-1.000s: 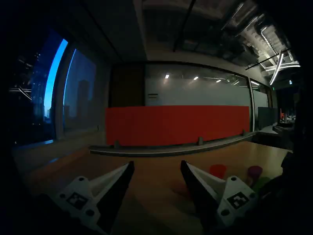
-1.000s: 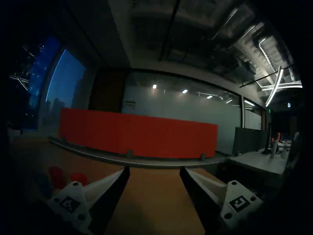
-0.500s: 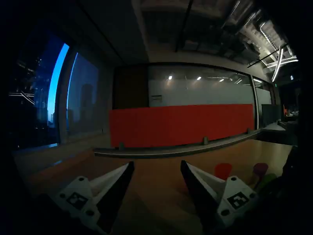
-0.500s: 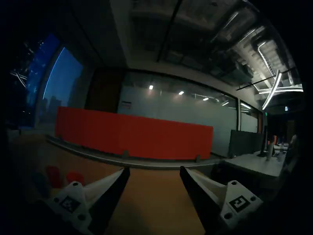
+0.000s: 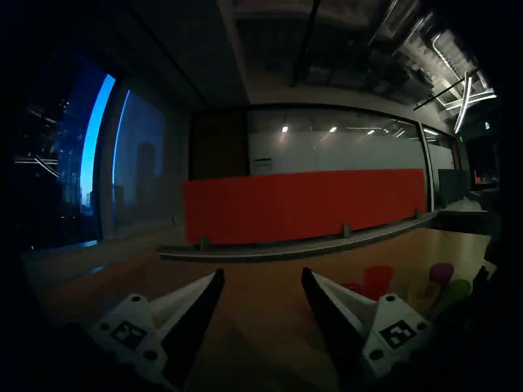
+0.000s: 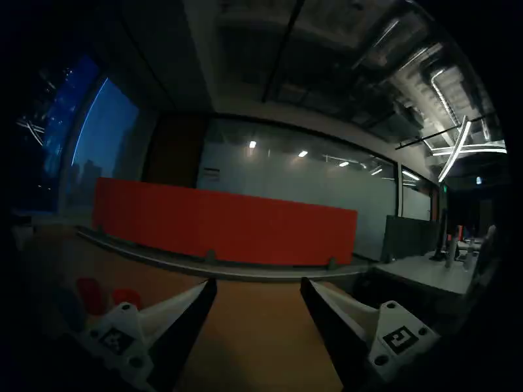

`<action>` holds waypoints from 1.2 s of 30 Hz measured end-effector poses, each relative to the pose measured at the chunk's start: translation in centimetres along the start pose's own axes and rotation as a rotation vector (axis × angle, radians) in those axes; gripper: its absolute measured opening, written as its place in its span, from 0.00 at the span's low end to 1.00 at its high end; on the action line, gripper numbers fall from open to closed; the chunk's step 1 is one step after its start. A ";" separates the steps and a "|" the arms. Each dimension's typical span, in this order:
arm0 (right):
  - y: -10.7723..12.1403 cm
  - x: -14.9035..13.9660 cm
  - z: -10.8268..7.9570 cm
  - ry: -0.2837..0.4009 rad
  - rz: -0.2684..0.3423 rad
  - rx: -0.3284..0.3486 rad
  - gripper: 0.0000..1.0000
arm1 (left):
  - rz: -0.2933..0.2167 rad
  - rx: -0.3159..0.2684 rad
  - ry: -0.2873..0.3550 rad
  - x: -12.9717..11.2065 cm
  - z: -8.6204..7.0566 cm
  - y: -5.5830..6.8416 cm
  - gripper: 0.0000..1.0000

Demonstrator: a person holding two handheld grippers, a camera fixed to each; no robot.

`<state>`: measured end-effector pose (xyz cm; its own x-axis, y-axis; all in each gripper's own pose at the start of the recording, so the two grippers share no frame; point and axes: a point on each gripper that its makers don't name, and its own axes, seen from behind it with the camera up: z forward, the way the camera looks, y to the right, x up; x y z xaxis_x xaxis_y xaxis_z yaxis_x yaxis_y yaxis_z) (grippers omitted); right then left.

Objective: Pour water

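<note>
Two grippers are in view, both empty. In the left gripper view, the left gripper [image 5: 261, 274] has its fingers spread wide with nothing between them and nothing touching either one. Bare wooden table [image 5: 261, 333] shows through the gap.

Just ahead and to the right of its right finger stands a group of cups on the table. An orange-red cup [image 5: 378, 281] is nearest the finger. A yellow cup [image 5: 421, 295] and a green cup [image 5: 456, 291] lie further right. A purple cup [image 5: 442, 273] stands behind those two. All appear upright. Their contents cannot be determined in the dim light.

In the right gripper view, the right gripper [image 6: 258, 284] is likewise wide open and holds nothing, with bare table [image 6: 261, 340] between its fingers. A red cup [image 6: 89, 294] and a second red cup [image 6: 125, 297] stand to the left of its left finger, partly hidden behind it, well clear of the gap.

Beyond the cups, a red partition [image 5: 301, 206] runs along the table's far edge, straight ahead of both grippers [image 6: 222, 228]. A neighbouring desk [image 6: 425, 271] lies ahead to the right of the right gripper. Behind the partition is a glass wall [image 5: 327, 147]. A dark window [image 5: 91, 170] stands far left of the left gripper, and a strip light [image 5: 465, 101] hangs high to its right.
</note>
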<state>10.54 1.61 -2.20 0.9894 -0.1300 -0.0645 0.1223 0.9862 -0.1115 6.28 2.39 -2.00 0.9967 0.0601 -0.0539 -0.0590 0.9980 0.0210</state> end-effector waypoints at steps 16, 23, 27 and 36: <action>-0.7 0.2 -0.2 -0.022 0.026 0.002 0.99 | -0.038 0.006 -0.027 -4.0 0.8 -2.0 0.87; -1.4 0.4 -0.2 -0.022 0.037 0.009 0.99 | -0.054 0.011 -0.034 -5.2 1.0 -2.6 0.87; -1.6 0.6 -0.2 -0.023 0.022 0.010 0.99 | -0.067 0.018 -0.036 -5.6 1.1 -2.9 0.87; -2.2 1.3 -0.3 -0.014 -0.006 0.009 0.99 | -0.060 0.018 -0.047 -6.1 1.5 -3.0 0.87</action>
<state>11.59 -0.72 -2.31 0.9897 -0.1341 -0.0496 0.1285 0.9864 -0.1026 0.44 -0.99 -0.25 1.0000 -0.0015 -0.0091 0.0018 0.9993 0.0375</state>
